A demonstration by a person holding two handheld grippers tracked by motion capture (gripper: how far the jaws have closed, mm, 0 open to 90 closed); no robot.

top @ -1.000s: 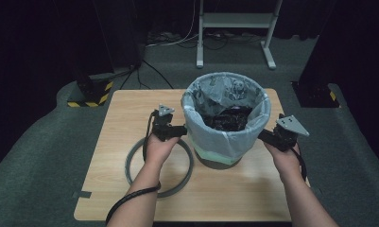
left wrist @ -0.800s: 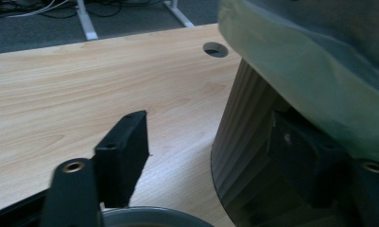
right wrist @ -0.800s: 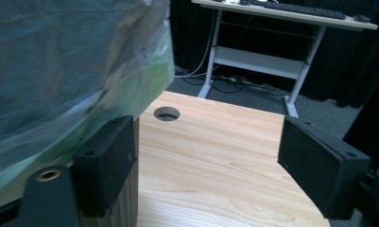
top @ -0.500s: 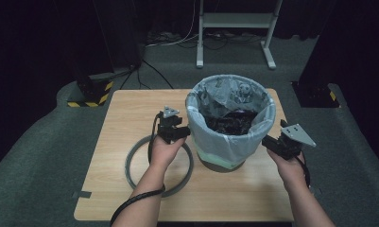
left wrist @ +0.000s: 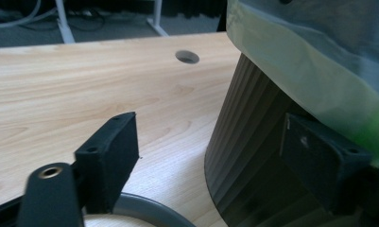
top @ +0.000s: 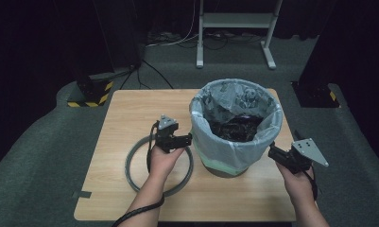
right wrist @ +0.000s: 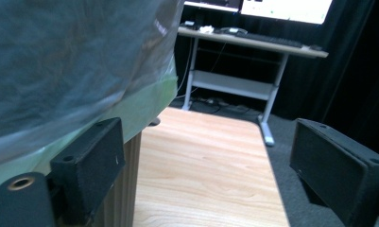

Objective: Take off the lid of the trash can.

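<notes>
A ribbed bin [top: 225,168] stands on the wooden table [top: 130,109], lined with a grey bag [top: 234,101] whose turned-down edge ends in a green band. Dark stuff lies inside. A grey ring [top: 133,165] lies flat to the bin's left. My left gripper [top: 185,140] is level at the bin's left side, above the ring. Its jaws have just been opening and stand open [left wrist: 215,161], one in front of the bin wall [left wrist: 253,156], gripping nothing. My right gripper [top: 273,152] sits at the bin's right, its jaws also just opened [right wrist: 215,170], with bare table between them.
A cable hole [left wrist: 187,56] pierces the tabletop behind the bin. A white desk frame [top: 234,28] stands on the floor beyond the table, and a black stand with a yellow-striped base [top: 90,94] at far left. The table's right edge runs close to my right hand.
Both grippers have come down from the bag's upper side to the bin's lower part. The right hand has drawn back toward the near right; the bin sits slightly further right.
</notes>
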